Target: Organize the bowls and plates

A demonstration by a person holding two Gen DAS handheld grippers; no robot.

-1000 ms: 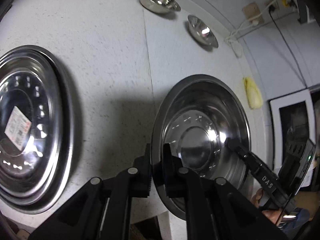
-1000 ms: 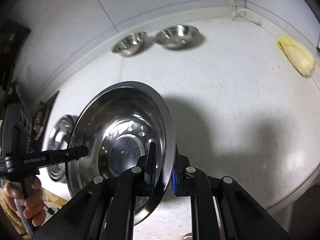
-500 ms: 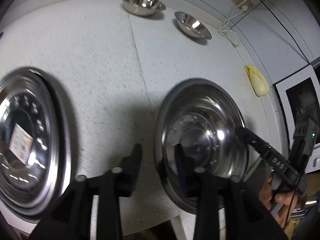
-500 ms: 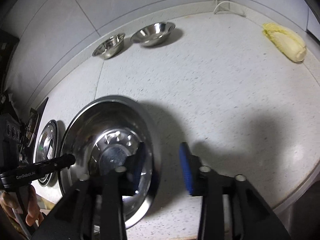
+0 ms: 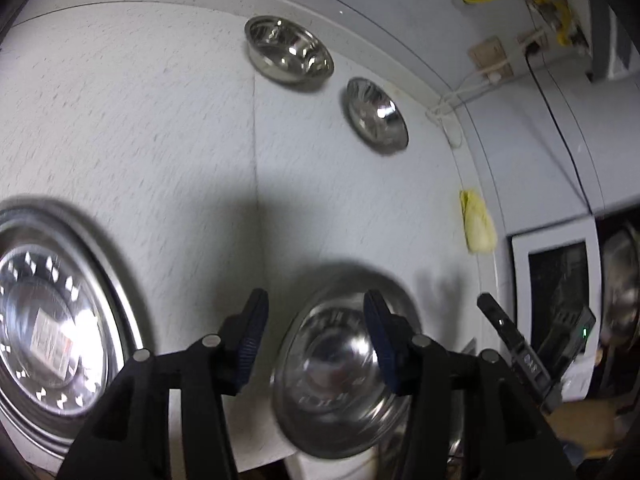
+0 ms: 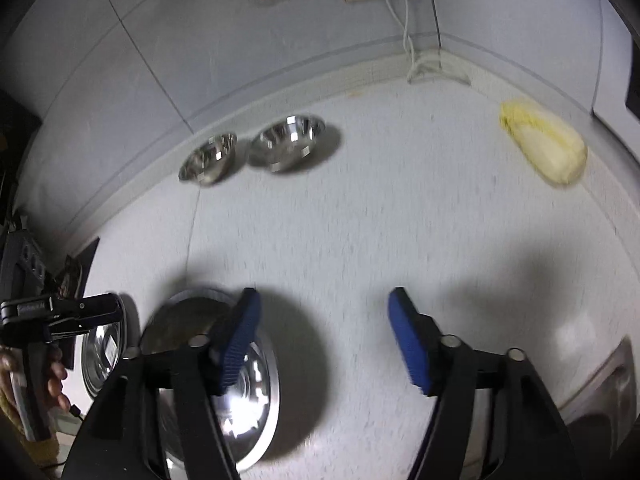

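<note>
Left hand-held gripper [image 5: 314, 330], seen from its own wrist camera: black fingers with dark blue pads, jaws standing well apart after just opening, nothing pressed between them. Below and between the fingers lies a shiny round stainless-steel plate [image 5: 340, 384], flat on the speckled white counter [image 5: 160, 120] near its front edge, with neither pad touching it. A larger round steel plate with a paper label at its centre [image 5: 52, 336] lies on the counter to the left, apart from the first. Two small steel bowls [image 5: 288, 50] [image 5: 376, 114] sit side by side at the back by the wall. A pale yellow cabbage [image 5: 478, 224] lies at the right edge of the counter. The right hand-held gripper's dark finger shows at lower right.

Right hand-held gripper [image 6: 324, 332], seen from its own wrist camera: blue pads spread wide, jaws just opened, nothing between them but bare counter. The steel plate lies under and to the left of the left finger, free of the pads. The left gripper and a person's hand [image 6: 24, 380] appear at the left edge. The bowls stand at the back; the cabbage lies far right.
</note>
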